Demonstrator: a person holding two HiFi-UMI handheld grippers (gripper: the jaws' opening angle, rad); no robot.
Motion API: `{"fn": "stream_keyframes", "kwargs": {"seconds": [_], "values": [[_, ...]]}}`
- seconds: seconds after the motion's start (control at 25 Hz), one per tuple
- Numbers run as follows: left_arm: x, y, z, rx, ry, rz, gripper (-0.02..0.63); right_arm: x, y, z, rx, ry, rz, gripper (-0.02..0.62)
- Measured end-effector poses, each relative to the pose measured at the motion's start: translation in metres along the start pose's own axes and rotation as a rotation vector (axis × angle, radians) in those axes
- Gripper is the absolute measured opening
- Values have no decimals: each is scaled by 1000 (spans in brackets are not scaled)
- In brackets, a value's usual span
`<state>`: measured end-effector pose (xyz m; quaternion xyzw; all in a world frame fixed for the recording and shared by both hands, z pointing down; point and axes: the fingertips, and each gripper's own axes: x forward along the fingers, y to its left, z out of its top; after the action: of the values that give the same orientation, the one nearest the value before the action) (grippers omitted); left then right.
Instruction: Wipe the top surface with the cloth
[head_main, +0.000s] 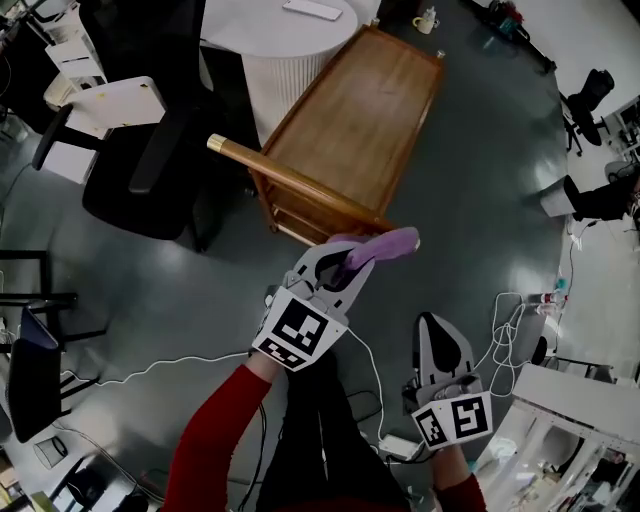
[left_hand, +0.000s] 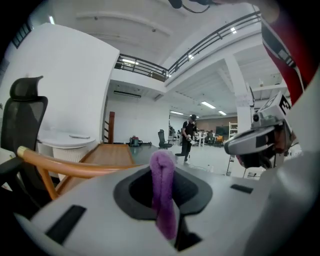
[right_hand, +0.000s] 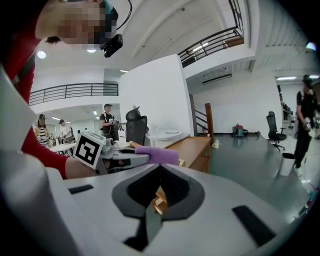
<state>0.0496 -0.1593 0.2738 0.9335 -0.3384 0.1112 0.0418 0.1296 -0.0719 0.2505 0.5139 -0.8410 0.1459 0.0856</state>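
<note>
Head view: two tools (head_main: 349, 263) (head_main: 433, 323), one cloth (head_main: 391, 243), one cart (head_main: 350, 120).

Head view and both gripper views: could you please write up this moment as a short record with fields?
Left gripper: shut on the purple cloth
Right gripper: shut, nothing between its jaws, held lower than the left
Wooden cart: top bare, lying diagonally in the head view
Cloth position: at the cart's near handle end, not yet on the top
Nearby: black office chair, white round table, mug on the floor
</note>
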Motion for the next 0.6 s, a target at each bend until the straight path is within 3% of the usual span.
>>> {"fn": "stream_keyframes", "kwargs": {"seconds": [0.28,0.6], "values": [[-30,92,2,-10,-32,223,57,39,16,-34,15,42,47,12],[-102,197,-1,-48,-37,581,57,63,35,-42,19,44,88,12]]}}
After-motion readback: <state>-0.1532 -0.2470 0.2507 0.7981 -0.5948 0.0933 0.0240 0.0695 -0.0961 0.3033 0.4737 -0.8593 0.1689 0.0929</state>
